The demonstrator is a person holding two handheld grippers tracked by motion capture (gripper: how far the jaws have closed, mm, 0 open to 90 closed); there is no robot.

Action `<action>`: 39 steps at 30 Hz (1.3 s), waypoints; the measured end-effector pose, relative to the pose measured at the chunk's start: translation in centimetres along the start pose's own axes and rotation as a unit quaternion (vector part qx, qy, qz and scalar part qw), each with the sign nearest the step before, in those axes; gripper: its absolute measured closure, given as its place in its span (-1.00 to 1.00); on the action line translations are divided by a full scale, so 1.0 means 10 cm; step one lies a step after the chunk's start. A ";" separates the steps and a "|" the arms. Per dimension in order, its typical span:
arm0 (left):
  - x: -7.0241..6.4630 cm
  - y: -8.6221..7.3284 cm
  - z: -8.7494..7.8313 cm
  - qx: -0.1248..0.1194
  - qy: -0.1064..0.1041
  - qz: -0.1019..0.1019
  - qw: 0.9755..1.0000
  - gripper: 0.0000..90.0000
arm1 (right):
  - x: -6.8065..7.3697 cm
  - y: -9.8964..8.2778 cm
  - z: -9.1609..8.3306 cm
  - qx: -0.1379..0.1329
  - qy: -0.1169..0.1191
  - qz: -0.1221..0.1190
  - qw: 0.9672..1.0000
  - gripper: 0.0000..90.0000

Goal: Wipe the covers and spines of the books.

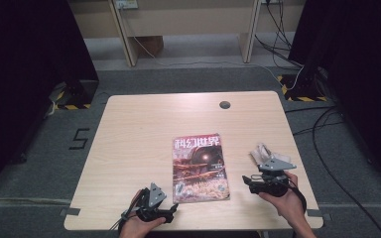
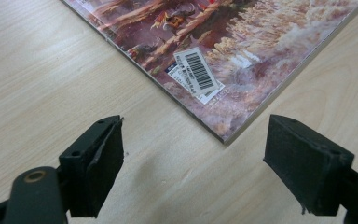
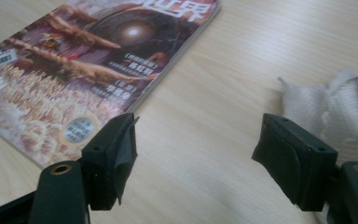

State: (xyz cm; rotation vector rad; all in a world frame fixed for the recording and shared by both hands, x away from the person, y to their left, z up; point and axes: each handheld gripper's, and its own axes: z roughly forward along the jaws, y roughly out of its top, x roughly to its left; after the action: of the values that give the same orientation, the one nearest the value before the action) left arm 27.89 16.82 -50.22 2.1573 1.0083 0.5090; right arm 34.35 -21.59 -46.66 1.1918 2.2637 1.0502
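magazine (image 1: 200, 168) mid-table (image 1: 139, 129) | cloth (image 1: 261, 151) right of it | left tool (image 1: 171, 210) near its corner

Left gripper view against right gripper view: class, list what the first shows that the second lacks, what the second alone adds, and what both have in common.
Left gripper view alone: the magazine's near corner, lying between that view's open tongs and a little beyond them, and the full barcode label with its bars readable.
Right gripper view alone: a crumpled white cloth on the table, the silver round sticker and the glowing orb on the cover.
Both: the magazine lying flat on the pale wooden table, with open black tongs holding nothing.
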 end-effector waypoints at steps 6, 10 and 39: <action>0.02 -0.02 -0.03 0.002 0.001 -0.003 1.000 -0.58 | -0.16 0.02 -0.11 -0.015 -0.019 0.014 1.000 -0.36; 0.02 -0.04 -0.03 0.006 0.001 -0.001 1.000 -0.58 | -0.26 0.04 -0.21 -0.026 -0.032 0.021 0.999 -0.36; 0.00 -0.03 0.03 0.015 0.002 0.014 1.000 -0.58 | -0.74 -0.23 -0.06 0.035 -0.091 0.027 0.995 0.21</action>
State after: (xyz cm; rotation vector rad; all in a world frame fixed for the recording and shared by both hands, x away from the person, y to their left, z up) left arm 27.89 16.84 -50.61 2.2014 0.9944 0.5148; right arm 36.99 -28.77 -48.12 1.3264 2.1542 0.8510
